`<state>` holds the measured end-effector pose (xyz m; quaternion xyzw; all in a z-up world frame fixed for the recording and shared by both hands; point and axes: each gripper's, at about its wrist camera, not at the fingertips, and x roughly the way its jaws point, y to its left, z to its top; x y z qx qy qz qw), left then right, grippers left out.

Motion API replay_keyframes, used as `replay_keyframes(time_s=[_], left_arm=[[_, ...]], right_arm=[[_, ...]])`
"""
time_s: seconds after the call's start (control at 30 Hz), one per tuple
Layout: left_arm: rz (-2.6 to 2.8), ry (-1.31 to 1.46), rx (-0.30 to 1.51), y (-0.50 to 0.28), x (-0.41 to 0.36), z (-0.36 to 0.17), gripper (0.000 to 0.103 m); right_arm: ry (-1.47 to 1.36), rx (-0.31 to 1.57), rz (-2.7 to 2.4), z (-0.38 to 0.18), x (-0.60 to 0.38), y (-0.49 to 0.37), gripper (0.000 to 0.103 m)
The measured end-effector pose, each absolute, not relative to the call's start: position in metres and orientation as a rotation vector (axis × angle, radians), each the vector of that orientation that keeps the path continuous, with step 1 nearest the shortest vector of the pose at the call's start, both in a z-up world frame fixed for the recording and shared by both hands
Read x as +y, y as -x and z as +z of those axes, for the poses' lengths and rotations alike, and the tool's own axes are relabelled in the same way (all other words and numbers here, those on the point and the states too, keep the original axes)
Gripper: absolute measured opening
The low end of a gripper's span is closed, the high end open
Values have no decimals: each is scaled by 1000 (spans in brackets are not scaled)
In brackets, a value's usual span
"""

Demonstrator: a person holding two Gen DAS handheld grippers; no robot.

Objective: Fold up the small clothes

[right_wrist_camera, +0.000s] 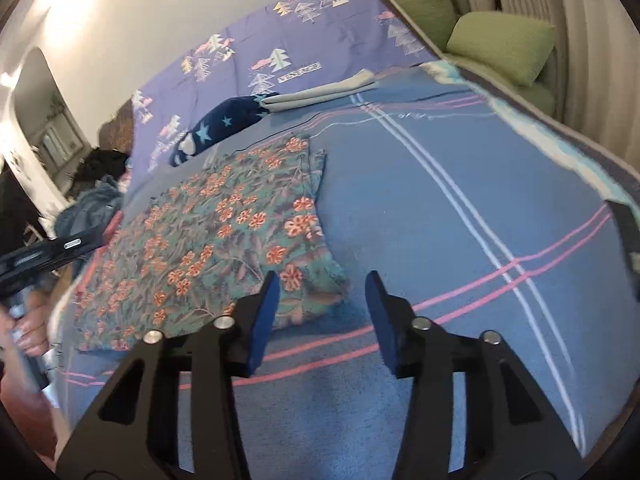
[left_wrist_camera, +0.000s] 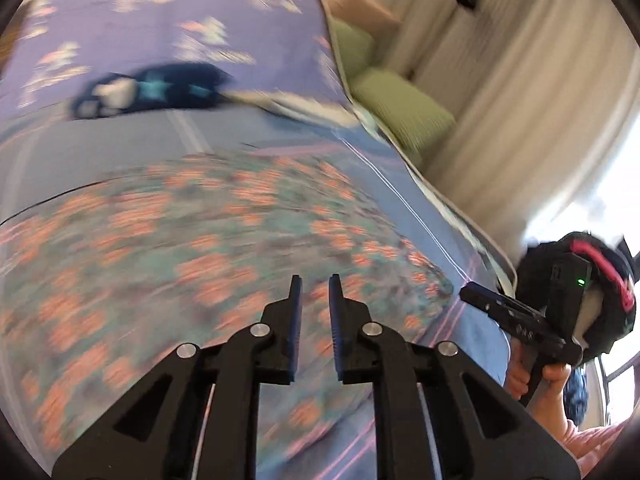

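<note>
A floral garment (right_wrist_camera: 224,236) with orange flowers on teal lies spread flat on a blue striped blanket (right_wrist_camera: 440,208) on the bed. In the blurred left wrist view the same garment (left_wrist_camera: 208,248) fills the middle. My left gripper (left_wrist_camera: 315,284) hovers over the garment, jaws slightly apart and empty. My right gripper (right_wrist_camera: 322,280) is open and empty, just above the garment's near right corner. The right gripper also shows in the left wrist view (left_wrist_camera: 476,296), and the left gripper at the left edge of the right wrist view (right_wrist_camera: 76,246).
A navy star-print garment (right_wrist_camera: 224,124) and a folded pale cloth (right_wrist_camera: 324,90) lie at the far side on a purple sheet (right_wrist_camera: 256,36). Green pillows (right_wrist_camera: 500,44) sit at the bed's right. A pile of clothes (right_wrist_camera: 96,196) lies off the left side. Curtains (left_wrist_camera: 520,92) hang to the right.
</note>
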<state>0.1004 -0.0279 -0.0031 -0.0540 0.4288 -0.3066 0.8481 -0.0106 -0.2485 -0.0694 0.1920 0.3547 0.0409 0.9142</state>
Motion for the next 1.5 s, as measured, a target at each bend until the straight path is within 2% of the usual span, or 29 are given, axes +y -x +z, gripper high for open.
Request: replay_keyframes(time_s=[0.1,0.17,0.23,0.3,0.33,0.37,0.63,0.8,0.87,0.9,0.93,1.03,1.1,1.13,1.23,1.27,1.3,1.33,1.37,1.4,1.43,1.5], left_arm=[[-707,86,978,-128,-77,-12,13],[-725,73,1029,-149,-107,-20,25],[-707,68,1064,-165,-128,-24,32],[-694,41,1089,-181,-151,-30,38],[-671,24,1087,-189,-161,-33,41],[-661,15,1088,-194,-167,-34,42],[-625,-102,1176,-220,-218,-47,59],[-566,-296,1164,-225,-248,-57,61],[-488,-408,1134,-222,-255,-61,25],[-478,-435,1124,-222,-256,-60,21],[-491,-437,1114,-221,-256,-58,10],[-480,-381,1119,-224,-250,-48,7],[-471,-330,1138,-229,-244,-44,6],[-468,-315,1145,-231,-244,-45,6],[-457,-317,1139,-232,-249,-46,6],[-453,-323,1134,-231,-251,-47,6],[-450,-325,1133,-233,-254,-49,6],[-448,-322,1134,-234,-254,-49,6],[-447,-318,1135,-235,-255,-49,6],[-444,-307,1138,-236,-255,-49,6],[-438,-297,1136,-237,-255,-47,5],[-427,-275,1125,-239,-255,-43,4]], right_arm=[[-445,732,160,-76,-257,-3,41],[-473,736,189,-79,-264,-16,41],[-515,739,223,-83,-272,-28,41],[-571,750,282,-87,-278,-39,29],[-602,757,333,-90,-280,-44,15],[-626,761,396,-93,-279,-48,11],[-616,798,623,-98,-242,-53,10],[-636,787,609,-97,-245,-48,10],[-644,785,593,-96,-251,-44,10],[-642,780,576,-95,-257,-39,10],[-639,773,556,-93,-263,-34,10],[-624,762,477,-90,-281,-19,12],[-596,776,438,-90,-289,-11,25],[-582,786,423,-91,-290,-9,39],[-569,811,433,-98,-289,-7,50],[-595,819,459,-101,-286,-10,59],[-617,822,475,-103,-285,-11,60],[-642,822,485,-106,-286,-17,60],[-668,827,477,-108,-283,-23,39],[-680,839,458,-110,-283,-29,14],[-699,873,421,-112,-282,-36,7],[-749,884,390,-115,-285,-36,7]])
